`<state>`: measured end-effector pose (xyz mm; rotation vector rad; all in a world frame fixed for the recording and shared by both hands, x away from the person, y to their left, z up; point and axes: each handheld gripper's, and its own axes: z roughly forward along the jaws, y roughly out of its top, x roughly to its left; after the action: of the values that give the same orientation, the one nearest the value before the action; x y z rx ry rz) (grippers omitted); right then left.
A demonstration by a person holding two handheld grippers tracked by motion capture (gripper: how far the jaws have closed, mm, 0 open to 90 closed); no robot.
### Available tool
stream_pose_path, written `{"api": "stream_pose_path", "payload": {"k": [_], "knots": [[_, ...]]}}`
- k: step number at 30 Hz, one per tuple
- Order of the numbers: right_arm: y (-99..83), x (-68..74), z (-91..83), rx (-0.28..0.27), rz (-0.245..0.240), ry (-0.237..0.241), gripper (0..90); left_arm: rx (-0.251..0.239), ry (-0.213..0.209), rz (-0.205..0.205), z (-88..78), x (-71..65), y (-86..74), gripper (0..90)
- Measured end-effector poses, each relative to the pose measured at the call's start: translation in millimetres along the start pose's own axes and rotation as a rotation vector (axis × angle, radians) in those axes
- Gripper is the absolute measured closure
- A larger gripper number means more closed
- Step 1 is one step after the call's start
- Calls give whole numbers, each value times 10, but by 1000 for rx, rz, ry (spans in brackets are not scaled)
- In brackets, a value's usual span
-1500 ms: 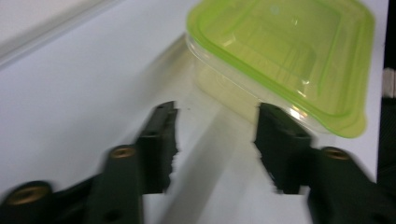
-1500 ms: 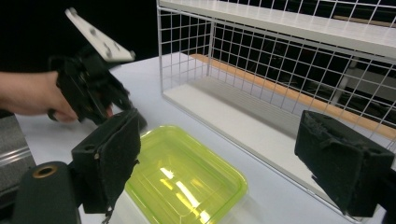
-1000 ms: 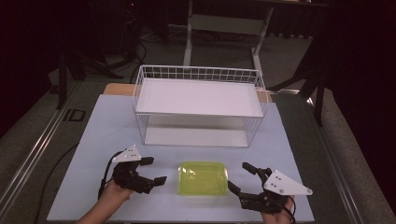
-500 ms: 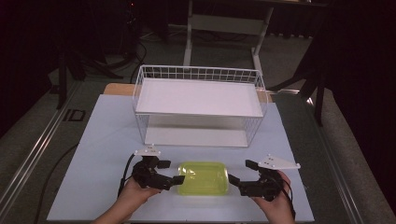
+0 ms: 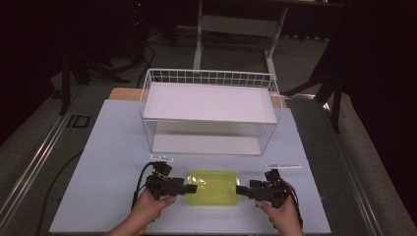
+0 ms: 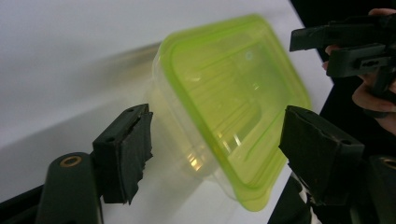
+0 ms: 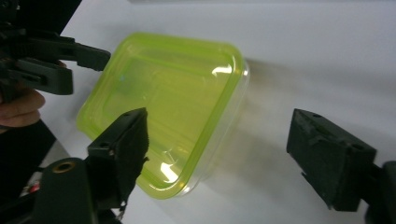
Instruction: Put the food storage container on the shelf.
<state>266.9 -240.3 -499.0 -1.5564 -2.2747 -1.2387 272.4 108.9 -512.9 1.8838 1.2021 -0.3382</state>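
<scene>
White tabletop (image 5: pixel 113 147): green-lidded container (image 5: pixel 214 187) at 6 o'clock of wire basket (image 5: pixel 209 110). L gripper (image 5: pixel 191 187) at its 9, jaws just closing, not gripping; R gripper (image 5: pixel 241 190) at 3, jaws apart.

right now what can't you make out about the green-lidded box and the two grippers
- Contents of the lidded container: high view too small, and glare on the lid in both gripper views.
- Whether the left gripper pads touch the container: the near corner sits between open jaws, contact unclear.
- Right gripper: the box's wall under the lid is see-through and blurred.
- Wire basket lower shelf: its upper tray hides most of it.
</scene>
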Motion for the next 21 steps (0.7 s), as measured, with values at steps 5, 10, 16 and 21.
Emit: {"api": "stream_pose_path", "payload": {"k": [5,10,16,21], "knots": [[1,-51,83,27,76,27,362,18,5,-46,21,60,0,419],[25,-61,128,46,102,25,527,29,-5,-64,52,110,-11,573],[29,-43,151,59,109,36,717,20,-20,-58,63,94,-15,690],[8,-16,145,59,117,35,733,24,-13,-39,63,62,-27,703]]}}
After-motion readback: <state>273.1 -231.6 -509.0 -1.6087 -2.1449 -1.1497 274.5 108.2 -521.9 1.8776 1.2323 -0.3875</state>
